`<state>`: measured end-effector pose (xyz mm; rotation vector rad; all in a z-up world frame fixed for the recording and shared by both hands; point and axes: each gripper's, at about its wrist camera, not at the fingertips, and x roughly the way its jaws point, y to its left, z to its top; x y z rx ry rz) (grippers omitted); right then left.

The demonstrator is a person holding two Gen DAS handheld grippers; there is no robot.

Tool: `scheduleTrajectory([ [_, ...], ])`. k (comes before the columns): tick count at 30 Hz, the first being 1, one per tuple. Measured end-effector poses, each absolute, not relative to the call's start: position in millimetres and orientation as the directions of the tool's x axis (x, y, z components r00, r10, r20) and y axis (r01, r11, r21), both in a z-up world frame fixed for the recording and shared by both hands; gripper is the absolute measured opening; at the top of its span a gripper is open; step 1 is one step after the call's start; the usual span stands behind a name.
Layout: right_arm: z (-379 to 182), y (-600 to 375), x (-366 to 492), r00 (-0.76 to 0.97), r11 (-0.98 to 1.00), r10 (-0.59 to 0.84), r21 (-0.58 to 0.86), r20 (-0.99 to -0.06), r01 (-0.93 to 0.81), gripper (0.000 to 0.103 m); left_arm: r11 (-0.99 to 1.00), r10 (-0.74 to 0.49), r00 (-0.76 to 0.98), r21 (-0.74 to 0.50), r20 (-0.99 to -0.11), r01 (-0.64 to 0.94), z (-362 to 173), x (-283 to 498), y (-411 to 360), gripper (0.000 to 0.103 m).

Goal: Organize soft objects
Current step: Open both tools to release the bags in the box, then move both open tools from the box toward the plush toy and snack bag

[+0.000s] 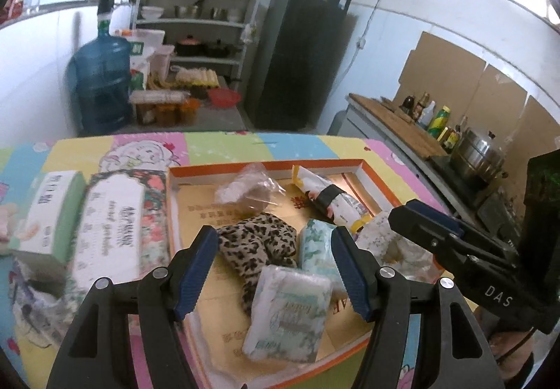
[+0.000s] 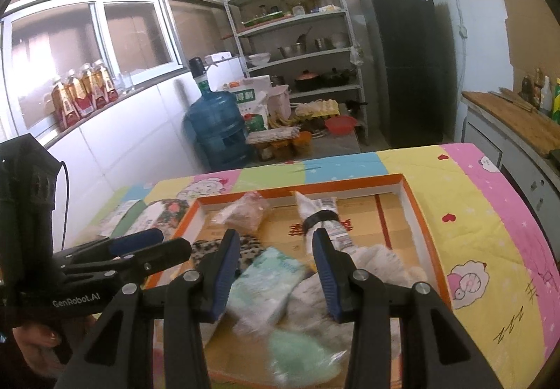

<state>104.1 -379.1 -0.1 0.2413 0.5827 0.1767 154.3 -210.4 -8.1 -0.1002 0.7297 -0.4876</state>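
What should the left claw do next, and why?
Probably swing left and down to the flowery tissue pack. The left claw hangs open and empty above the tray, which already holds the scarf and small packs, while that pack lies outside it on the cloth.

Tray crowded w/ packs; right cloth free.

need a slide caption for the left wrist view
Open left gripper above an orange-rimmed tray of soft packs and a leopard-print cloth; right gripper alongside.
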Motion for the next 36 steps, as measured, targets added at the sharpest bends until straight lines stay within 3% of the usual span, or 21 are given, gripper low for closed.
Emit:
scheduleTrajectory([
  [33, 22, -274, 41, 0.827, 0.957, 0.276, 0.223, -0.490, -0.187, 0.049, 0.946, -0.323, 0.809, -0.169, -0.491, 0.275, 7, 58, -86, 0.069],
  [36, 23, -264, 38, 0.824, 0.954, 0.288, 0.220, -0.488, -0.204, 0.057, 0.951, -0.308, 0.819, -0.163, -0.484, 0.261, 6, 51, -72, 0.069],
])
